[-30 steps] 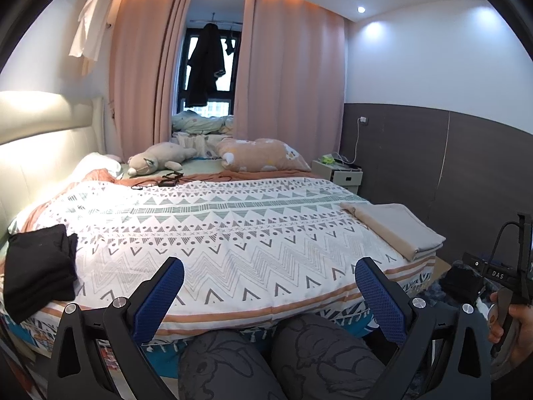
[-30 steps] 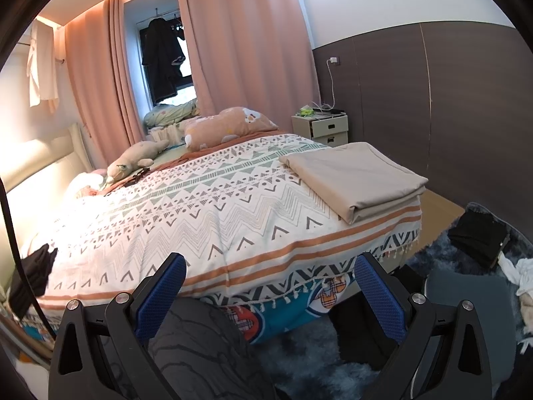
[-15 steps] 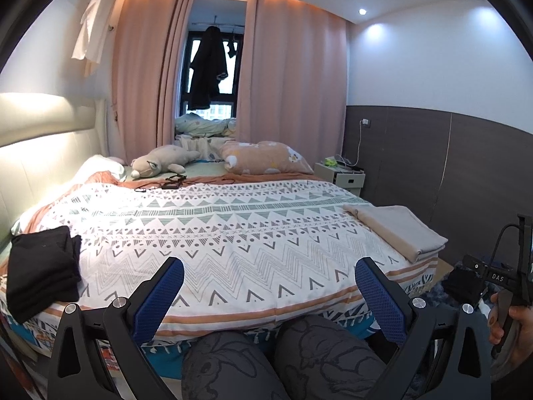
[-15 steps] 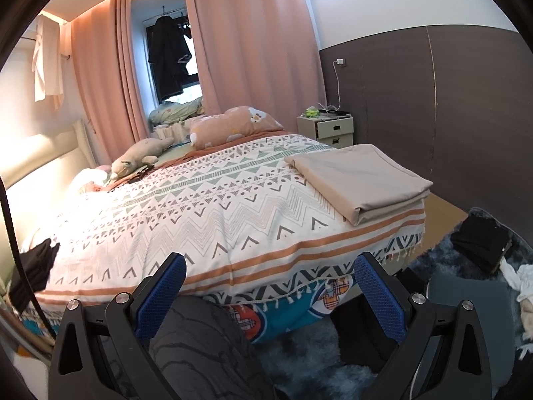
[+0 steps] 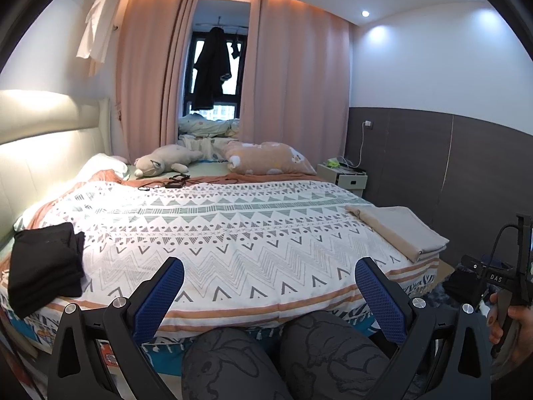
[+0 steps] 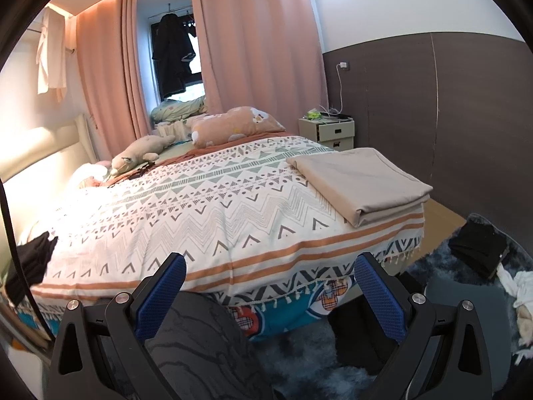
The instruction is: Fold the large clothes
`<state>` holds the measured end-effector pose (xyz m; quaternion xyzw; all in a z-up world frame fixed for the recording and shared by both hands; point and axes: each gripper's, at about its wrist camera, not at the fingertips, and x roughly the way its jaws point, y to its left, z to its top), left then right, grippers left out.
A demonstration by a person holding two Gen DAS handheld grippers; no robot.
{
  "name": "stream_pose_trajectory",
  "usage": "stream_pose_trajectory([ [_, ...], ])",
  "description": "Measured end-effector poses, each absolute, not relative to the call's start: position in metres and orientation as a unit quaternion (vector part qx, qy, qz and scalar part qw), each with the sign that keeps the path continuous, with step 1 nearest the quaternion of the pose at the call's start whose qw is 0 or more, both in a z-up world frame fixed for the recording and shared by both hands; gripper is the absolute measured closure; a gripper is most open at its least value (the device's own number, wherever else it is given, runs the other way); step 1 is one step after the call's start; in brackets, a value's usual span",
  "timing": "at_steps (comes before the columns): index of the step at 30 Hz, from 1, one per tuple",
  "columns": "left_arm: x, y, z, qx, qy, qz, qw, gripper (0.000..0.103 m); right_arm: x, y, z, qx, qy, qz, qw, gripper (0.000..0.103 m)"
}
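Left wrist view: low, at the side of the bed (image 5: 233, 233), facing across it toward the window (image 5: 216, 76); person's knees (image 5: 283, 360) fill the lower edge. Right wrist view: same side of the bed (image 6: 200, 206), turned rightward, taking in floor and nightstand (image 6: 328, 131). Both share the patterned bedspread, folded beige cloth (image 5: 399, 233) (image 6: 359, 180), curtains.

A: Any writing to read?
B: Only "DAS", white letters on the black right gripper (image 5: 496, 278), at the right edge of the left wrist view.
A: On the bedding?
B: Patterns only, no words.
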<state>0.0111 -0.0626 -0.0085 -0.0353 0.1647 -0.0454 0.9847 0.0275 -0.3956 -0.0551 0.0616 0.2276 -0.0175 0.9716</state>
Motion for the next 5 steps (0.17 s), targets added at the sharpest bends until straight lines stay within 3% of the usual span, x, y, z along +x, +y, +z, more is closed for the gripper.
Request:
stream_pose_trajectory([
  [5,0.0085,-0.0593,-0.0100,-0.033,0.155,-0.030,0.987,0.000,0.0340,-0.3848,-0.0544,0.056,0.220,-0.019,0.974,0.001],
])
